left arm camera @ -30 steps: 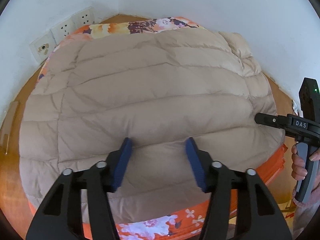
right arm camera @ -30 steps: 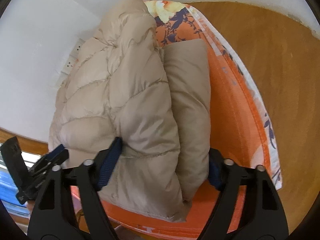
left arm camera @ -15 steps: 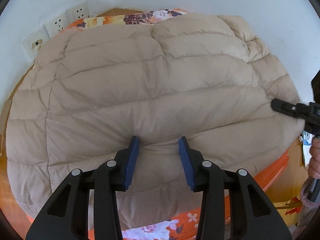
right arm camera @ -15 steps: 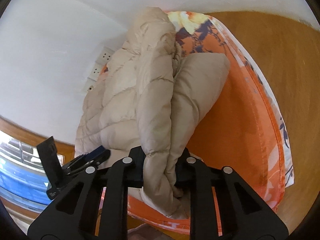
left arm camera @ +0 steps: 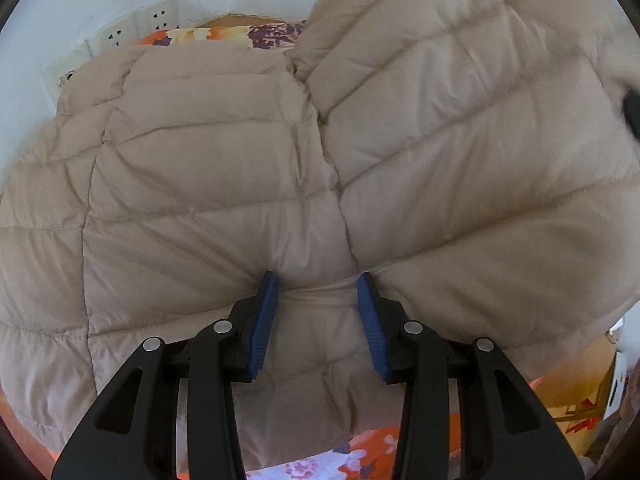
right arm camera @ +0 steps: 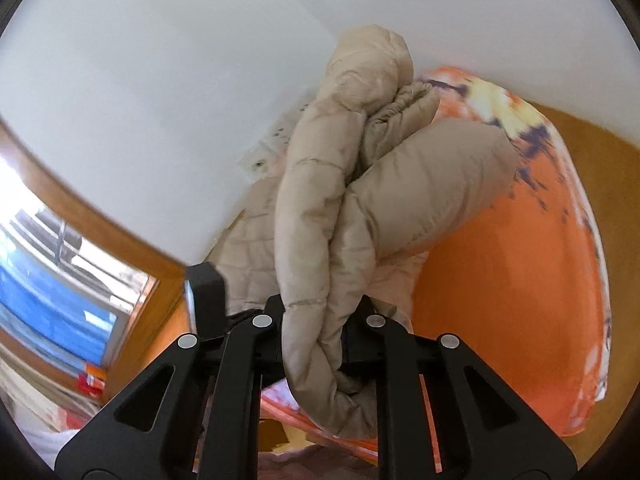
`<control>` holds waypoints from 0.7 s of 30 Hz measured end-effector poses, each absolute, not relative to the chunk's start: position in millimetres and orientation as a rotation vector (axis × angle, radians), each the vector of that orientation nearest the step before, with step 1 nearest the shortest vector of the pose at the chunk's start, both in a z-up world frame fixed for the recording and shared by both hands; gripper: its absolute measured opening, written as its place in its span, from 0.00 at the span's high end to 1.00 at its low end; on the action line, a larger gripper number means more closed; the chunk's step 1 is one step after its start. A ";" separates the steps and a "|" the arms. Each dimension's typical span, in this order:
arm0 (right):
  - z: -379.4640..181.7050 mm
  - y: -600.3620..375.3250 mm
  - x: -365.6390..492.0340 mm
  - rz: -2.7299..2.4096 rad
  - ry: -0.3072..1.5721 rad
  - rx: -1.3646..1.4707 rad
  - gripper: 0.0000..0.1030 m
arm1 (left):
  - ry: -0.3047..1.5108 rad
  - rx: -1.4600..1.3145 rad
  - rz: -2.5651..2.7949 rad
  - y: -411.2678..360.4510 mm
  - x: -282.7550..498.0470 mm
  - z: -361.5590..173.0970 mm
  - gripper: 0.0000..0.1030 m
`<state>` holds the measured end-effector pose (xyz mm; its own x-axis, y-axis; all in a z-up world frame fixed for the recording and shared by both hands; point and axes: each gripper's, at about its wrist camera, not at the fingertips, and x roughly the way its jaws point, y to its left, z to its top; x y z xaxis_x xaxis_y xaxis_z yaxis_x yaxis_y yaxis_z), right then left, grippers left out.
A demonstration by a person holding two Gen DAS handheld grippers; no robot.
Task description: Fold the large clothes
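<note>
Here, one jacket (left arm camera: 208,184), two grippers (left arm camera: 316,316)

Puffer jacket (left arm camera: 208,184) crowded the table, leaving little open passage.

The raised jacket half (left arm camera: 472,128) blocked the right side of the left wrist view, and the white wall (right arm camera: 168,80) with its sockets (left arm camera: 156,20) closed off the far edge. Beyond the bunched fabric, in the right wrist view, orange floral cloth (right arm camera: 516,280) and bare wooden tabletop (right arm camera: 616,184) lay open.
</note>
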<state>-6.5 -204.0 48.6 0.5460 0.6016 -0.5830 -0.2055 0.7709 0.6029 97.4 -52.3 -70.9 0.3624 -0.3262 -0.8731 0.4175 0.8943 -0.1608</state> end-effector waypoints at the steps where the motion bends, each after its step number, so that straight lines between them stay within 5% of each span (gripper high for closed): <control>1: 52.8 -196.8 -5.7 0.503 0.868 0.489 0.85 | 1.104 0.099 -0.495 -48.9 97.3 -67.6 0.61; 13: 75.3 -117.3 -10.7 0.455 0.860 0.332 0.86 | 1.030 0.058 -0.379 85.5 109.9 -17.0 0.62; 16: 78.6 -88.9 -7.9 0.454 0.872 0.295 0.87 | 1.063 0.003 -0.365 112.9 123.5 -27.6 0.75; 21: 79.2 -39.4 -3.9 0.453 0.895 0.216 0.87 | 1.089 -0.012 -0.422 118.6 132.5 -38.9 0.78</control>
<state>-3.9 -39.4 79.2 0.5397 0.4657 -0.7013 -0.2891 0.8849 0.3652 132.5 118.6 -38.9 0.3922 -0.3386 -0.8553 0.3269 0.9204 -0.2145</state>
